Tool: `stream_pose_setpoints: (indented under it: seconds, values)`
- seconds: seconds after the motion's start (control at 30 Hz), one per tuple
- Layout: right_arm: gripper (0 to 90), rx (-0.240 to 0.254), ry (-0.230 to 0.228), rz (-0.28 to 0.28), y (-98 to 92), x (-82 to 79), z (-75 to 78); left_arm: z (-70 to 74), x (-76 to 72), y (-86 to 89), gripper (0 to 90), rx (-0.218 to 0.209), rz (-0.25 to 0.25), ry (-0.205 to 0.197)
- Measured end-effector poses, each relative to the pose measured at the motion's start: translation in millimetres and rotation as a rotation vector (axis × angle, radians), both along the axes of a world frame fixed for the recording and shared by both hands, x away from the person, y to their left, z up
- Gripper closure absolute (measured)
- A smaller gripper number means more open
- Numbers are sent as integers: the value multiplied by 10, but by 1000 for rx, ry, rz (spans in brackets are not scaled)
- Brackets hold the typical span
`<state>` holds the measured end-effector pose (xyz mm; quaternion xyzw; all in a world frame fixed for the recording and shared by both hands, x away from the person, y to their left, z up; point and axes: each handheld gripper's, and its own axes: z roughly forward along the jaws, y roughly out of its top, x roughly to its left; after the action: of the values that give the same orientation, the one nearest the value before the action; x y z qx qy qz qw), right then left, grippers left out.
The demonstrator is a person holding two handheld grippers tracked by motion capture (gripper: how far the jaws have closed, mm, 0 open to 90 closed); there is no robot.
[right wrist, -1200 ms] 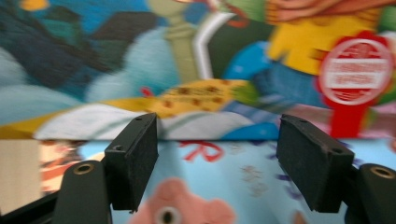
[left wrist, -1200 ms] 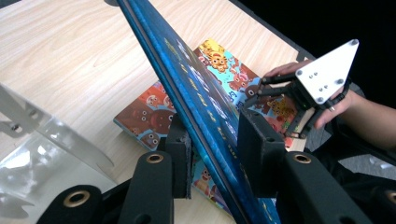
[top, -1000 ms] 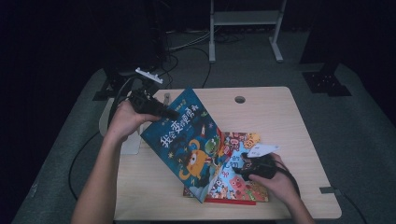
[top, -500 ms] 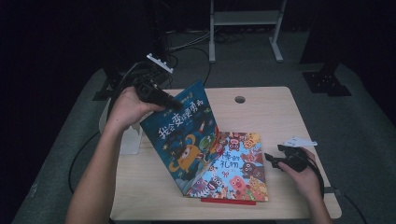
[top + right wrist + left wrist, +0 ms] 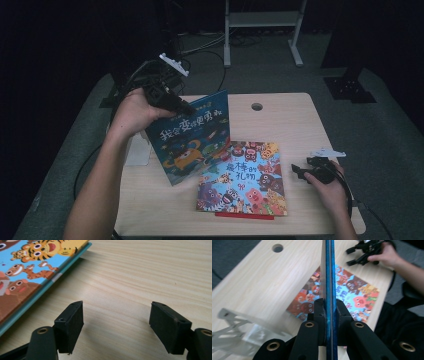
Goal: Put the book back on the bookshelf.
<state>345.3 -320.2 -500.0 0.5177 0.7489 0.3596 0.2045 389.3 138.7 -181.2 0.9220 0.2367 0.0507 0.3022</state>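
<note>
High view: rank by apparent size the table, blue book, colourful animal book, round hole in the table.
1. Table
2. and 3. Colourful animal book and blue book: unsure, the blue book is tilted and lifted nearer the camera in the left gripper.
4. Round hole

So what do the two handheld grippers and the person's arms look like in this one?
Both are black. The left gripper has flat black pads and brass-coloured rivets, with a pale grey three-cornered plate on top. The right gripper has square black pads and a similar pale plate. A dark cable trails from each. The forearms are bare, no sleeves in view.
</note>
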Motion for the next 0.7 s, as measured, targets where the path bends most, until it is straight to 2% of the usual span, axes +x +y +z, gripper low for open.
stream_pose_setpoints:
  seconds: [0.13, 0.23, 0.3, 0.37, 0.47, 0.57, 0.6, 0.63, 0.7]
  values:
    - [259, -1, -4, -10, -9, 13, -21, 7, 4, 61, 823, 0, 10, 4]
    - [238, -7, -10, -13, -11, 22, -27, 27, -7, 196, 823, -31, 29, 4]
    - [225, -12, -7, -15, 0, 21, -27, 35, -18, 233, 823, -35, 35, 0]
    - [184, -55, -8, -9, 44, 25, -32, 64, -52, 355, 823, -34, 56, -4]
    - [165, -57, -4, -9, 63, 35, -34, 83, -75, 444, 823, -32, 69, -3]
    - [164, -57, -3, -10, 64, 37, -35, 122, -132, 633, 822, -36, 101, -14]
    - [164, -57, -3, -10, 64, 37, -35, 122, -132, 633, 822, -36, 101, -14]
    - [164, -56, -2, -11, 66, 36, -35, 140, -163, 731, 822, -37, 118, -16]
    - [164, -56, -2, -11, 66, 36, -35, 147, -179, 781, 822, -39, 126, -14]
